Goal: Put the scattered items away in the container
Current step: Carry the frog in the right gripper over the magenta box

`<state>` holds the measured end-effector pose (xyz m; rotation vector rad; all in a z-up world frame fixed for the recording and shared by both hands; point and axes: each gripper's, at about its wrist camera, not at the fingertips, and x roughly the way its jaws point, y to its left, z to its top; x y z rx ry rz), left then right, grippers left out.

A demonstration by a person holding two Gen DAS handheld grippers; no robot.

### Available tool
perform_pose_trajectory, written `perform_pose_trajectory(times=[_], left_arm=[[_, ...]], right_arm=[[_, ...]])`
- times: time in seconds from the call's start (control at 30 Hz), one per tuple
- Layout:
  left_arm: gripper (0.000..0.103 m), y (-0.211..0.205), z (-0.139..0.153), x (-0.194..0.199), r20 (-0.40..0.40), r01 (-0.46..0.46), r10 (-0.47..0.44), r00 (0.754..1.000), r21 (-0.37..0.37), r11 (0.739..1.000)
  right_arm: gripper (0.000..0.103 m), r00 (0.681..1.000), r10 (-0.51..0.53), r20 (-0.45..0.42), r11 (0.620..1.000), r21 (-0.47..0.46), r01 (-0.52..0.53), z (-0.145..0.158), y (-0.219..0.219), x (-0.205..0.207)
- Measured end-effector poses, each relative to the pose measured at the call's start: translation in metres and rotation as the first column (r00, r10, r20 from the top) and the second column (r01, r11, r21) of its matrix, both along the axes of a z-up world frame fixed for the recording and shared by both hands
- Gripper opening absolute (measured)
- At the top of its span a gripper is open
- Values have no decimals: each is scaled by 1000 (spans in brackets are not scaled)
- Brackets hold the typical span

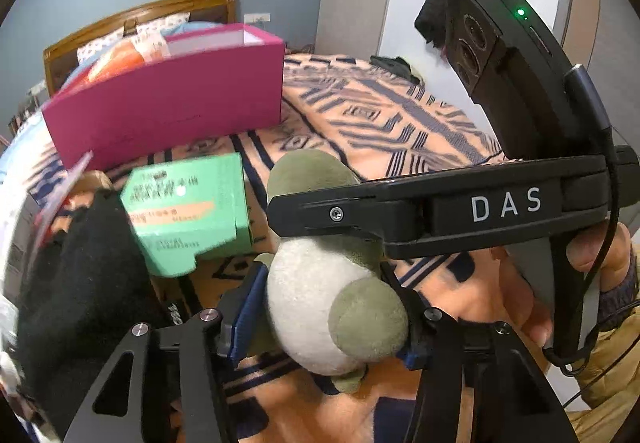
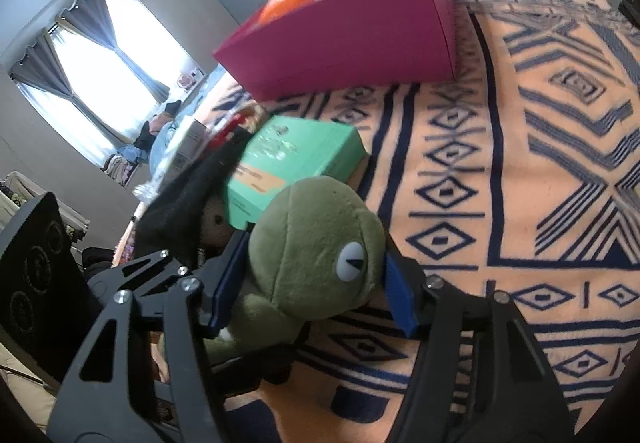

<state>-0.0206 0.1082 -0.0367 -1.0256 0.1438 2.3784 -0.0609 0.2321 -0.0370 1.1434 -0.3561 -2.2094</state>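
Both grippers pinch one plush frog above the bed: left gripper [image 1: 324,311] on its pale belly, right gripper [image 2: 312,275] on the frog [image 2: 316,239] head. The pink box [image 2: 352,43] stands beyond a green carton [image 2: 296,159]; opposing pulls could drop the frog short.

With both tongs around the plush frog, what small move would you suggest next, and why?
Probably lift the plush frog slightly and carry it toward the pink box. Both the left tongs and right tongs appear closed on it, the box stands open-topped farther up the patterned blanket, and the green carton lies between, so some height looks needed.
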Motion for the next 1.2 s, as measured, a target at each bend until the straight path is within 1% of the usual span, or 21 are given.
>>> perform_pose_trajectory(times=[0.1, 0.27, 0.5, 0.73, 0.93, 1.2], left_arm=[[55, -1, 14, 2, -34, 1, 0, 999, 8, 1000], [55, -6, 35, -6, -54, -1, 2, 999, 19, 1000], [55, -7, 64, -34, -75, -5, 7, 997, 22, 1000], [55, -7, 85, -72, -89, -15, 17, 996, 21, 1000], [55, -10, 100, -99, -118, -43, 45, 992, 23, 999], [55, -7, 112, -139, -154, -84, 82, 985, -7, 996]], right_arm=[[64, 1000, 0, -24, 1000, -10, -1, 11, 1, 2], [64, 998, 0, -71, 1000, -21, -2, 32, -1, -2], [64, 992, -13, -124, 999, -40, 8, 61, -4, -21], [64, 988, -31, -149, 998, -52, 23, 88, -6, -55], [64, 983, -48, -176, 998, -49, 40, 109, -11, -87], [64, 980, -86, -179, 995, -56, 77, 124, -14, -129]])
